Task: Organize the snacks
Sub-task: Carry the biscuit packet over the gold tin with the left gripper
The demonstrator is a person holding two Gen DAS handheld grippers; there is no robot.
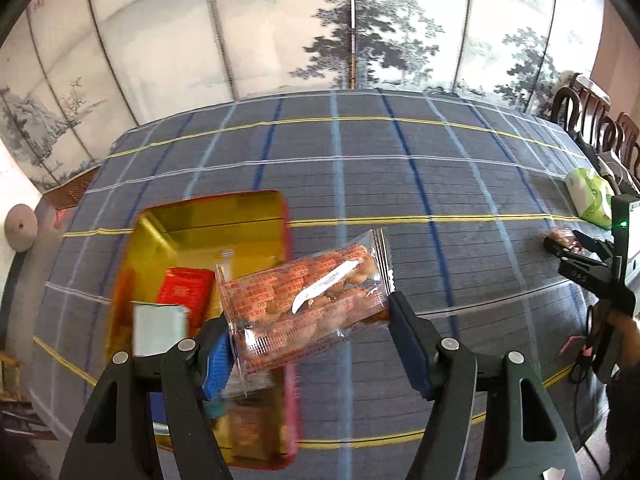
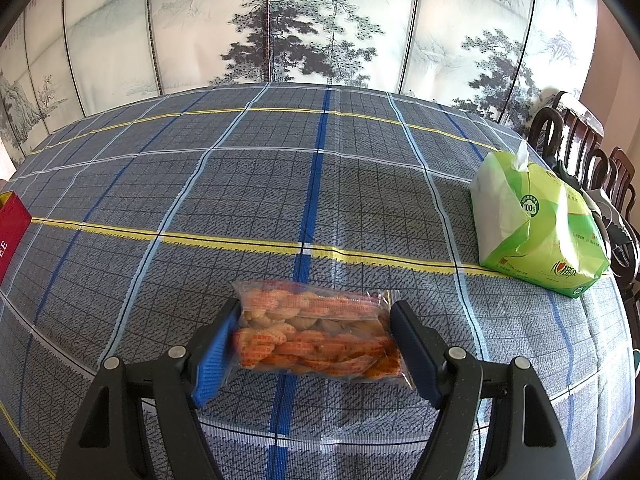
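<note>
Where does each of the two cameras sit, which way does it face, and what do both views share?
Left wrist: sits on the left gripper, looking forward along its fingers at a held snack packet above the red tin; the right gripper and the person's hand show at right.
Right wrist: sits on the right gripper, facing a second snack packet on the tablecloth.
Shared: tablecloth, green tissue pack, painted screen.

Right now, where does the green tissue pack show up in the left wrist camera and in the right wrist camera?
Left wrist view: the green tissue pack sits small at the far right edge, on the tablecloth, behind the right gripper.
Right wrist view: it lies large at the right, beside the table's edge.
Shared landmark: the yellow stripe in the plaid tablecloth, and the painted pine screen behind.
</note>
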